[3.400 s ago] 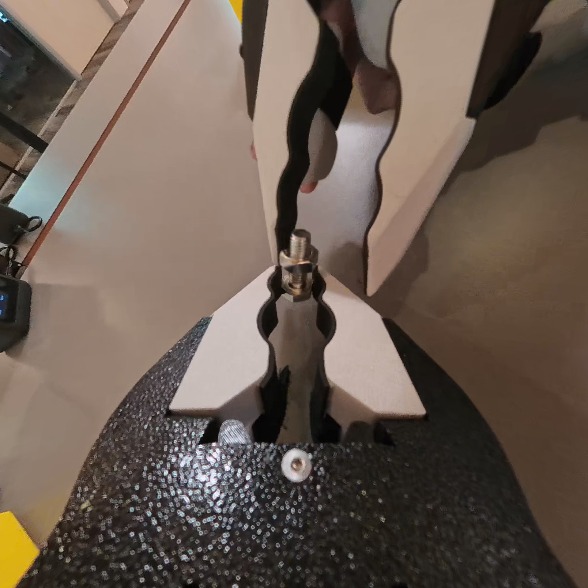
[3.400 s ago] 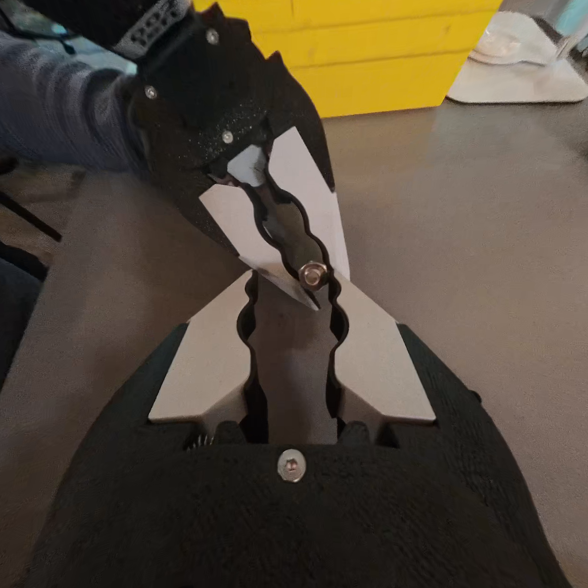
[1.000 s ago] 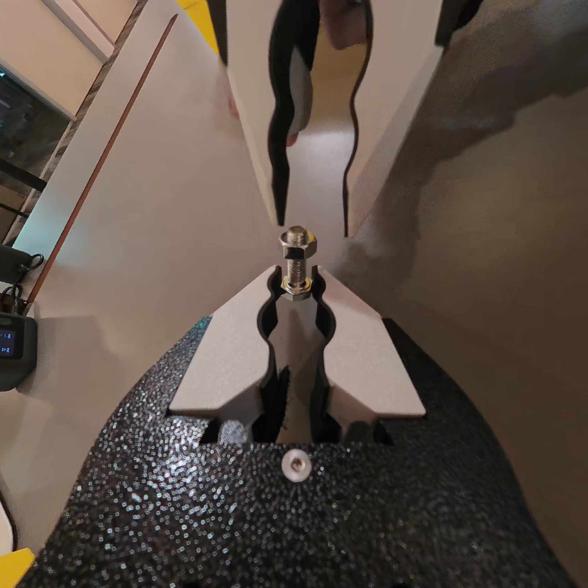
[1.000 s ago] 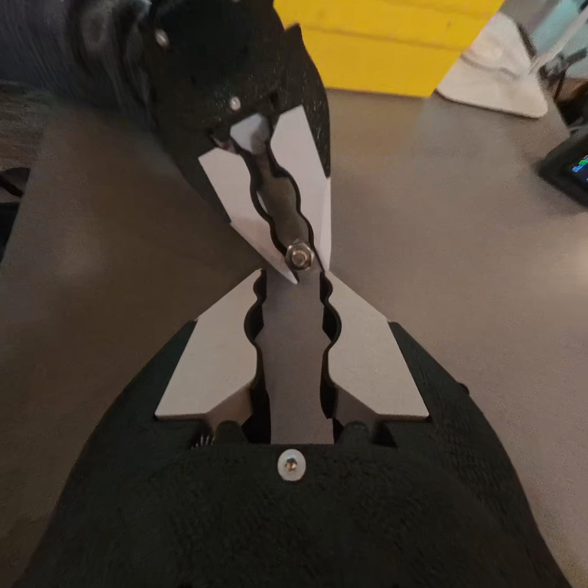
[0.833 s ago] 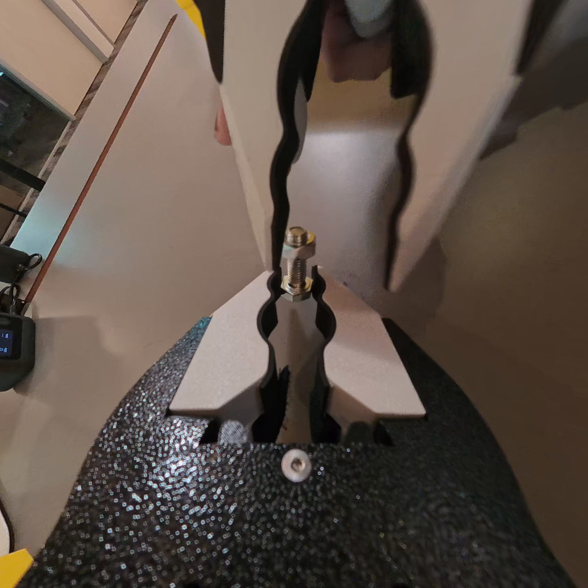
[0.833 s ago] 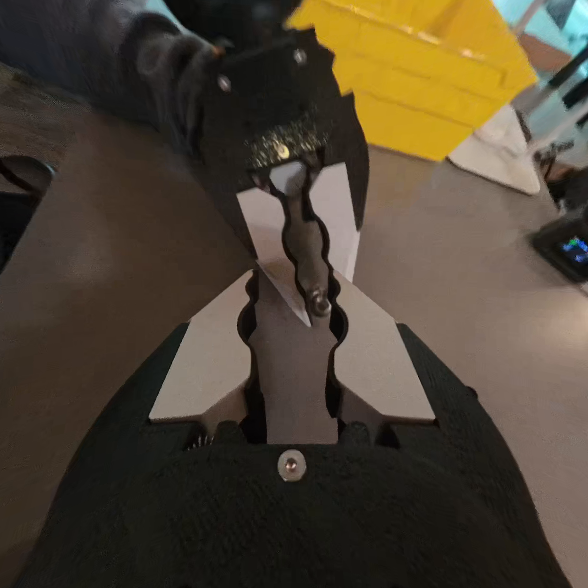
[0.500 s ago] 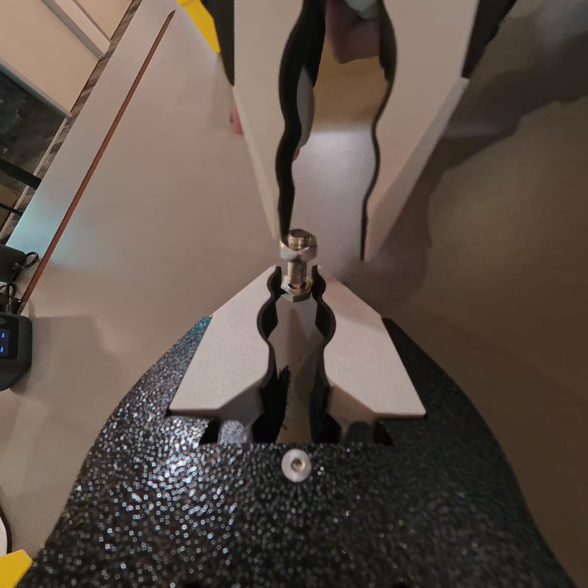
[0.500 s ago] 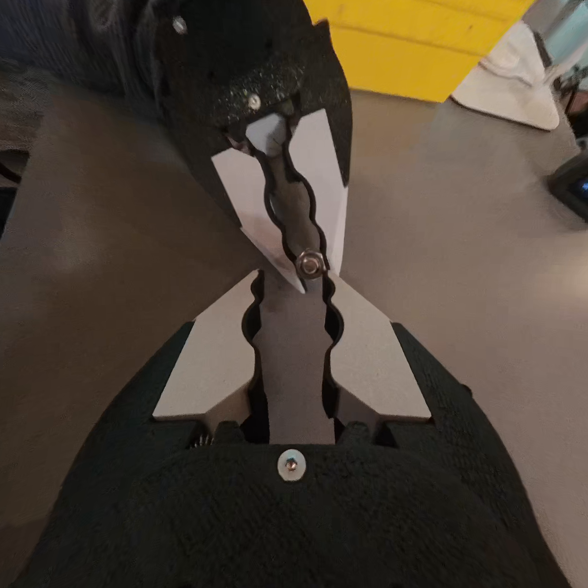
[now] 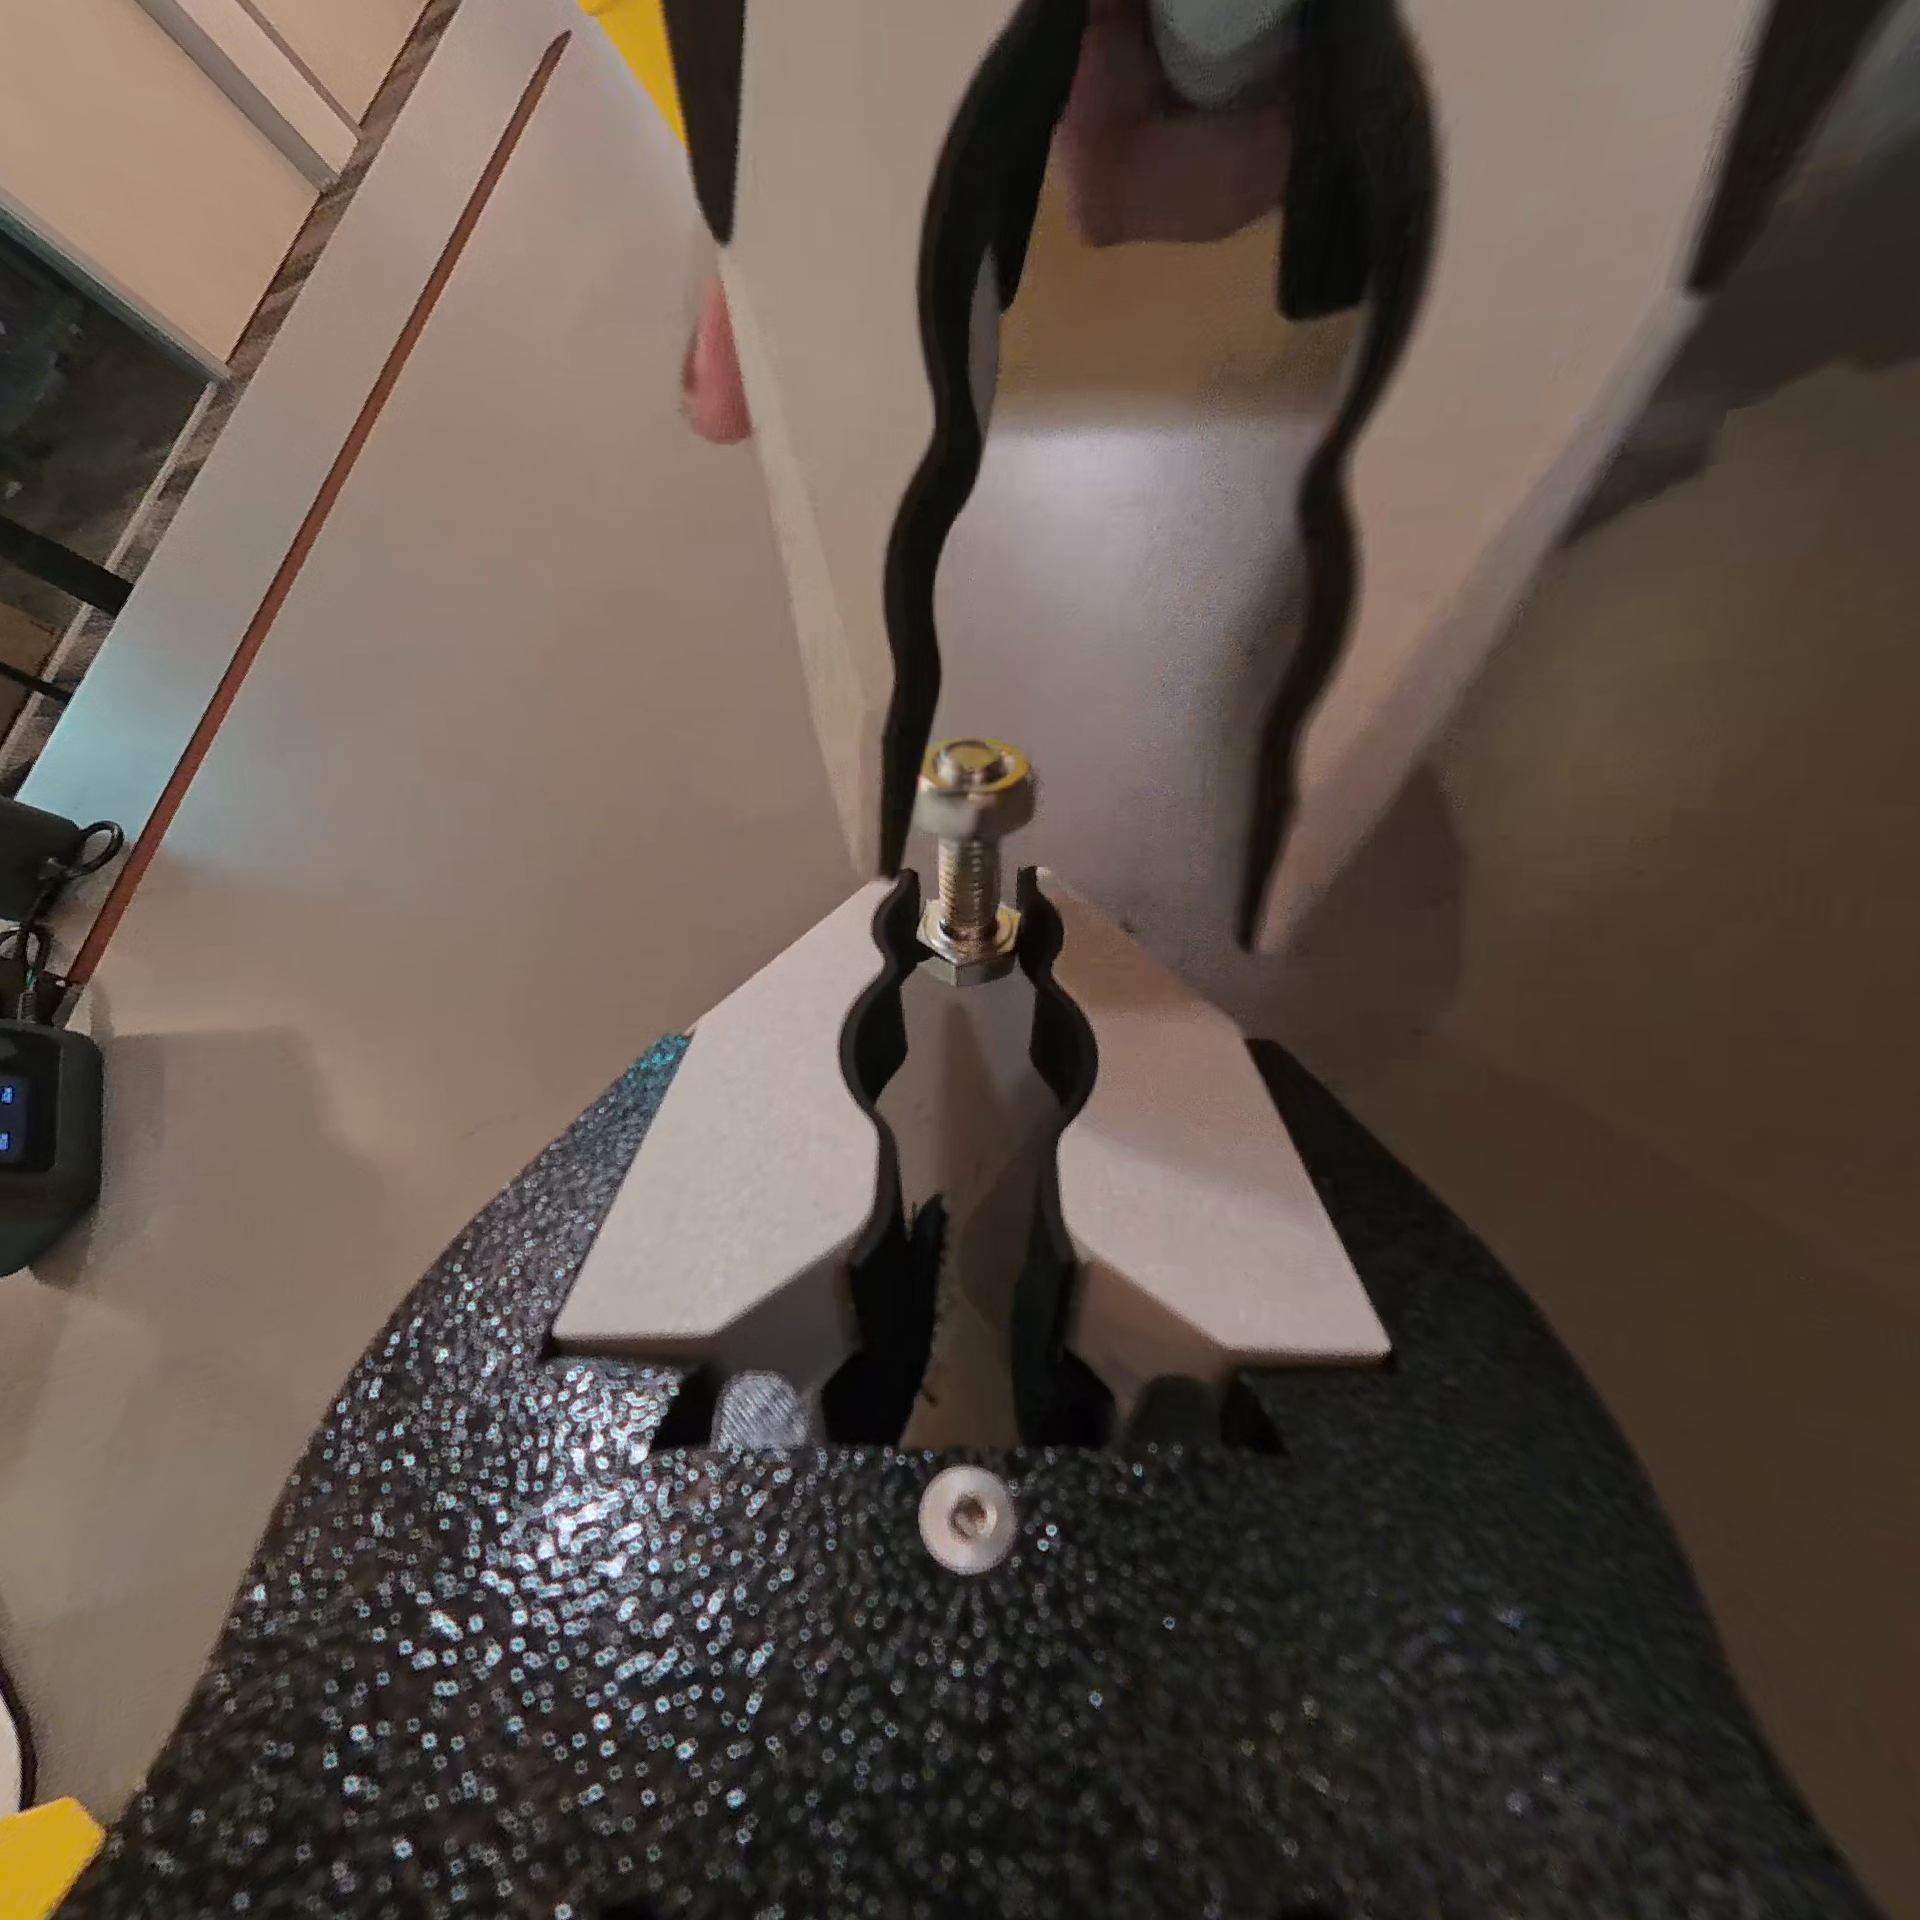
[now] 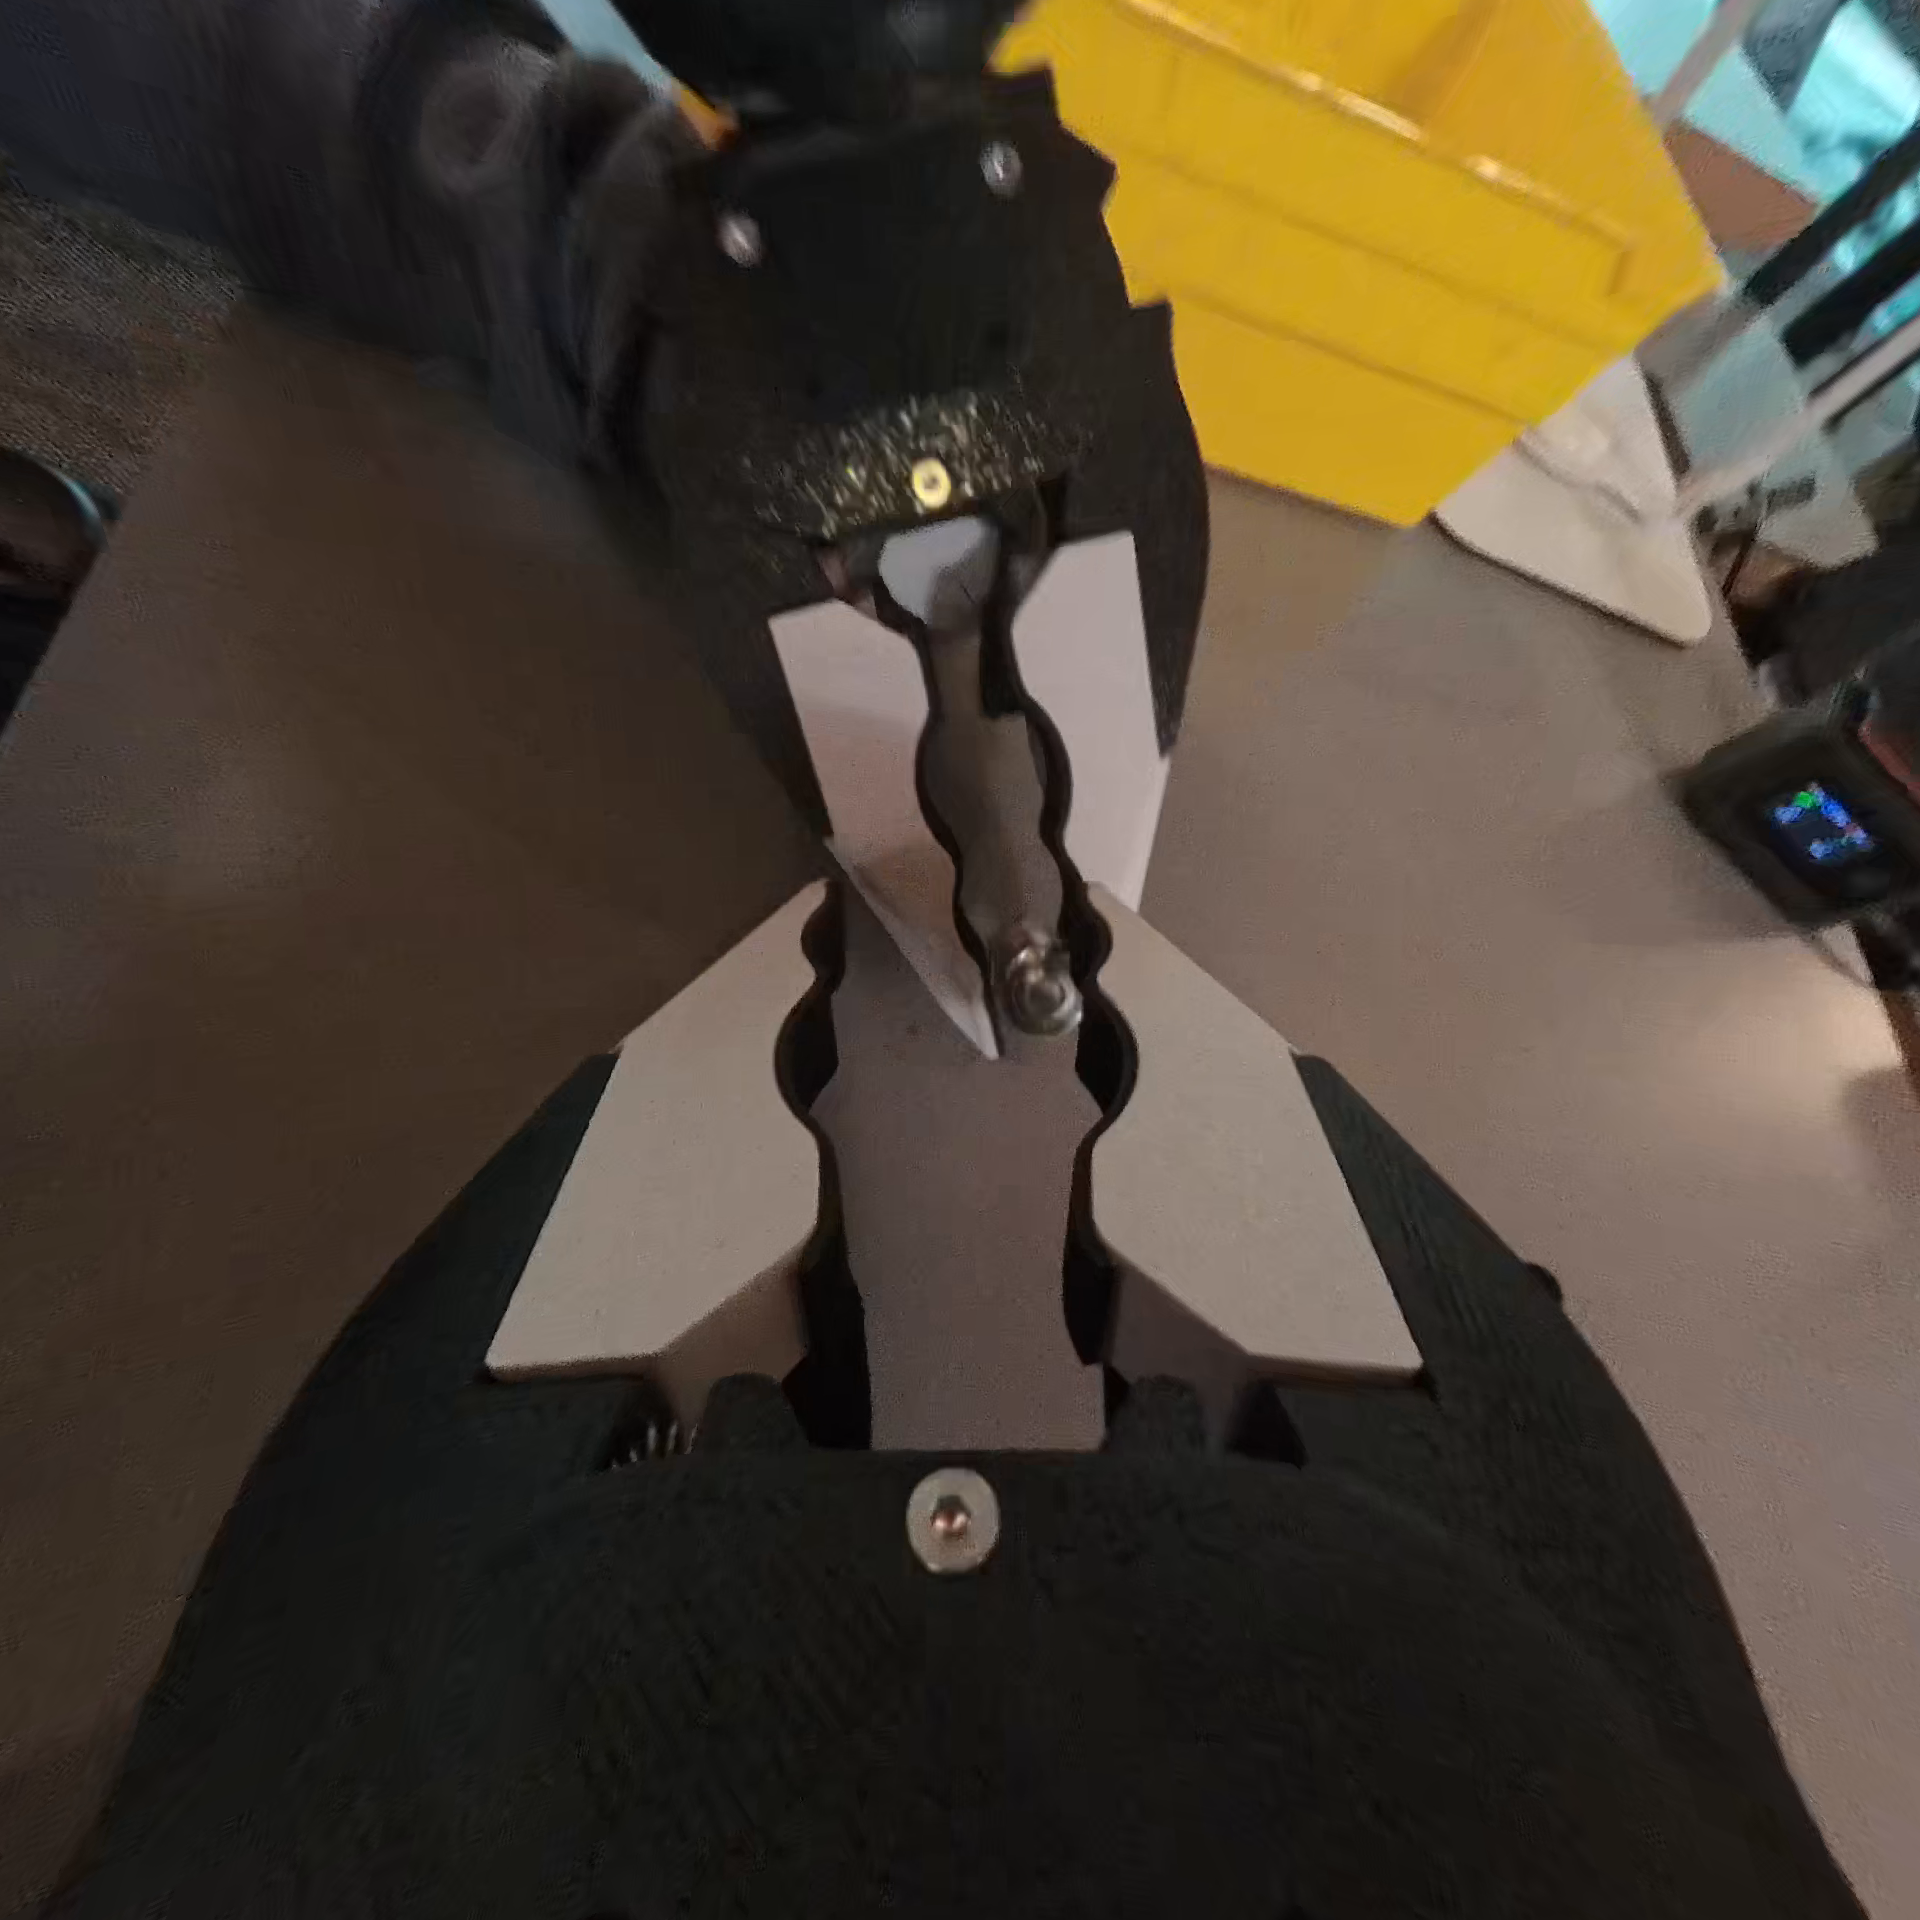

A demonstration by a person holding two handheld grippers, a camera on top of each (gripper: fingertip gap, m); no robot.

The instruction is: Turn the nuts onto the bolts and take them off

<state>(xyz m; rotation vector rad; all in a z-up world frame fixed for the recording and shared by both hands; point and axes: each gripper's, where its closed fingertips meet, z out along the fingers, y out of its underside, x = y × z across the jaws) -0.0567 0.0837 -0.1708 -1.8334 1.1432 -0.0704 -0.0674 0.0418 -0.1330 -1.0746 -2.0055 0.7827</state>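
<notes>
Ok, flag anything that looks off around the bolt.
Nothing is damaged or spilled. One small oddity: the nut on the bolt held by the left gripper sits off-centre inside the open right gripper, close to one of its fingers, so closing now might catch it unevenly.

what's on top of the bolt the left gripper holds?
A hex nut sits at the free end of the bolt, whose head is clamped in the left gripper. The open right gripper brackets it. Thread engagement inside the nut is hidden.
</notes>
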